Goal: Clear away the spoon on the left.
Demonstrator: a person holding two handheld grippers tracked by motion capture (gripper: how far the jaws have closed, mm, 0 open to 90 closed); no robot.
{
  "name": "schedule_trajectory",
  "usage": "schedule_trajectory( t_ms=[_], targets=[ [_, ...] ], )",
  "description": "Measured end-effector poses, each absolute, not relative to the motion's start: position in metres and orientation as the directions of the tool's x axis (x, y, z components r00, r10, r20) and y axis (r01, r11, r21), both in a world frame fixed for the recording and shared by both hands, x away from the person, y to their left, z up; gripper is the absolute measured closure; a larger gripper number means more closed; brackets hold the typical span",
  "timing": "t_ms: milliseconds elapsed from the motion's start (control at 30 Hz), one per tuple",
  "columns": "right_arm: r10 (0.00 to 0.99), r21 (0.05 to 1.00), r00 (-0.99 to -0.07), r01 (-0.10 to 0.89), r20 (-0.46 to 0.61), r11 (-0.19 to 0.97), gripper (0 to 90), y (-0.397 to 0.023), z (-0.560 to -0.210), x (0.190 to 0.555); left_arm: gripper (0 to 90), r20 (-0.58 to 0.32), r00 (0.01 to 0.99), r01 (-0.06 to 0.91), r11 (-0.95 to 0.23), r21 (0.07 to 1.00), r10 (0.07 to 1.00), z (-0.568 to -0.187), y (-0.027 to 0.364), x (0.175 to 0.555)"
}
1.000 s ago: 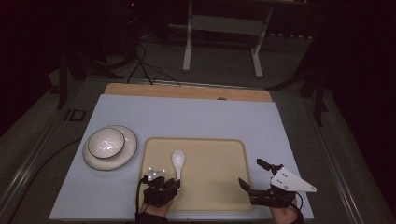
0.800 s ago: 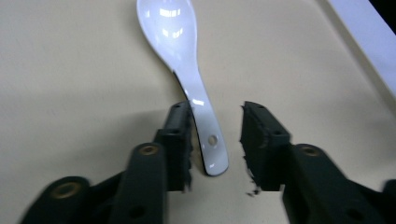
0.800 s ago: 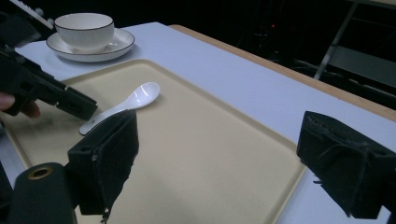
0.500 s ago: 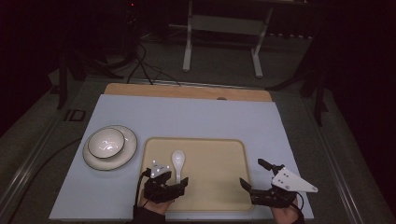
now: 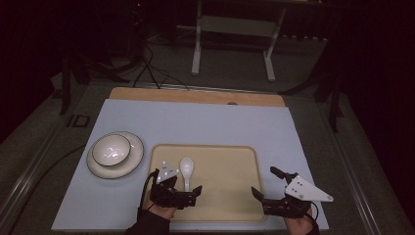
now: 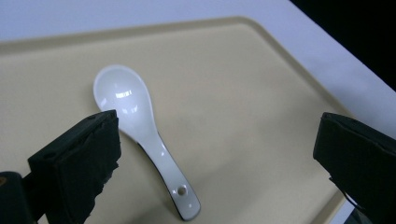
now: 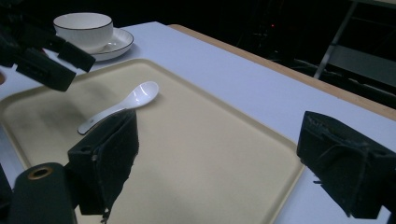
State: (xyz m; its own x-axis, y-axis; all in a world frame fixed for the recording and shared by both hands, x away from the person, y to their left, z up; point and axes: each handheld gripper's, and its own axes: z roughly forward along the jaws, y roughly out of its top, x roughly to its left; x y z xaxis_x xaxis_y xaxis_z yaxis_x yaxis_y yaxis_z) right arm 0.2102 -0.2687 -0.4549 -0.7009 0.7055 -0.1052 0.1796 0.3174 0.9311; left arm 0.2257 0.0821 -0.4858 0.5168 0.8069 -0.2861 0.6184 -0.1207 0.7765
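While our left gripper (image 5: 182, 192) hangs low over the near left part of the beige plastic tray (image 5: 230, 205), its 2 black jaws stand wide apart, gripping nothing. Compared with 1 second ago it has drawn back toward us and turned its jaws to the right, so the mouth now faces across the tray rather than up it. In the left gripper view the glossy white ceramic spoon (image 6: 145, 135) lies flat on the tray between those jaws, close by the left one, bowl away from us and handle end with its small hole nearest.

We judge this shift to be a lining-up for a grasp of the spoon's handle: the jaws bracket it but do not touch it, so the pick-up is not yet made.

Our right gripper (image 5: 274, 193) has hardly moved; it sits at the tray's near right corner, jaws equally wide and empty, well apart from the spoon.

Farther left, off the tray, a white bowl with a dark rim (image 5: 111, 149) rests in a white saucer (image 5: 132, 161) on the pale blue bench (image 5: 205, 122), untouched.
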Motion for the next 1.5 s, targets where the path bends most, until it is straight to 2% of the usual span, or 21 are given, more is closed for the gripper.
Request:
schedule_trajectory(
  t_ms=[433, 633, 700, 1067, 1500],
  targets=[
    [0.702, 0.930, -0.704, 0.180, -0.107, 0.322, 12.9, -0.268, -0.455, 0.210, 1.4, -0.172, 0.600, 0.559, -0.256, 0.789, 0.781, -0.460, 0.088, 0.235],
    [0.703, 0.929, -0.703, 0.183, -0.104, 0.321, 12.9, -0.268, -0.455, 0.210, 1.4, -0.151, 0.638, 0.532, -0.290, 0.796, 0.755, -0.453, 0.100, 0.234],
    [0.702, 0.929, -0.704, 0.182, -0.106, 0.323, 12.9, -0.268, -0.455, 0.210, 1.4, -0.173, 0.641, 0.531, -0.270, 0.803, 0.748, -0.450, 0.105, 0.235],
    [0.701, 0.927, -0.705, 0.184, -0.107, 0.327, 12.9, -0.267, -0.455, 0.210, 1.4, -0.153, 0.625, 0.528, -0.271, 0.804, 0.765, -0.437, 0.131, 0.231],
    [0.700, 0.926, -0.706, 0.182, -0.110, 0.330, 12.9, -0.266, -0.456, 0.211, 1.4, -0.140, 0.570, 0.555, -0.254, 0.792, 0.809, -0.445, 0.163, 0.224]
  ],
)
